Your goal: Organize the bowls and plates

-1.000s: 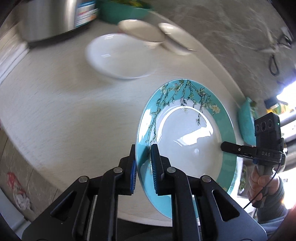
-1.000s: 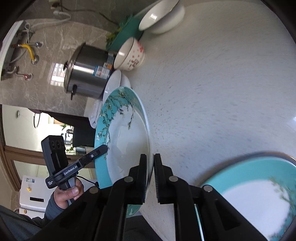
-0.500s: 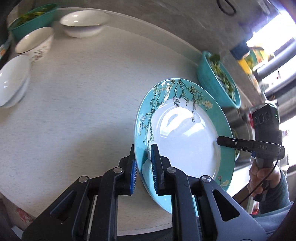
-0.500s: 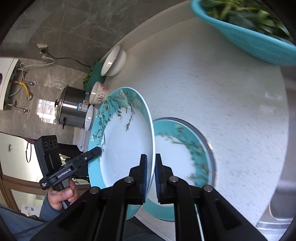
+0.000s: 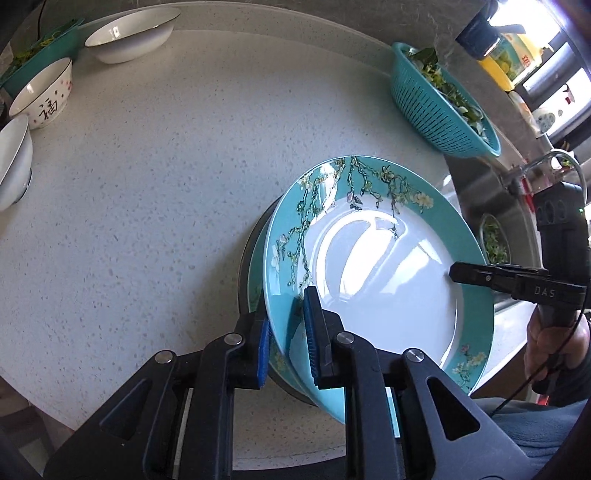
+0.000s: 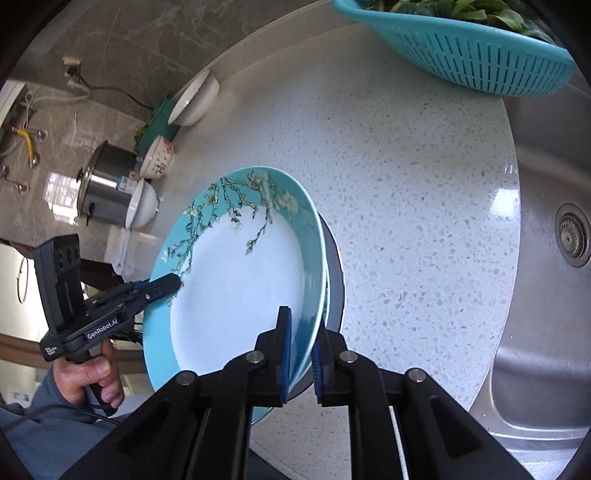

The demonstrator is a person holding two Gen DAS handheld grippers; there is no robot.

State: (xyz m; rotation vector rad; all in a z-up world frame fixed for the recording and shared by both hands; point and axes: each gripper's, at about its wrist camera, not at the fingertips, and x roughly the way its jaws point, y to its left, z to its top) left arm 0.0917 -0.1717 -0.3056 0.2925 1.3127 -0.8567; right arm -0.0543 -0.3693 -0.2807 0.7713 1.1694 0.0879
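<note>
A teal plate with a blossom branch pattern and white centre (image 5: 373,266) (image 6: 236,280) is held between both grippers. My left gripper (image 5: 286,332) straddles its near rim, its jaws now slightly parted. My right gripper (image 6: 299,354) straddles the opposite rim, jaws also slightly parted; it also shows in the left wrist view (image 5: 458,273). The plate rests tilted on a second teal plate (image 5: 256,273) (image 6: 325,291) that lies on a dark round base on the counter.
Two white bowls (image 5: 129,33) (image 5: 11,162) and a patterned bowl (image 5: 42,94) stand at the counter's far left. A teal colander of greens (image 5: 443,99) (image 6: 461,40) sits at the back. A steel sink (image 6: 546,258) lies right. A steel pot (image 6: 107,188) stands far left.
Both grippers carried the plate right across the counter and lowered it onto the second teal plate. Both sets of jaws have widened a little around the rim.
</note>
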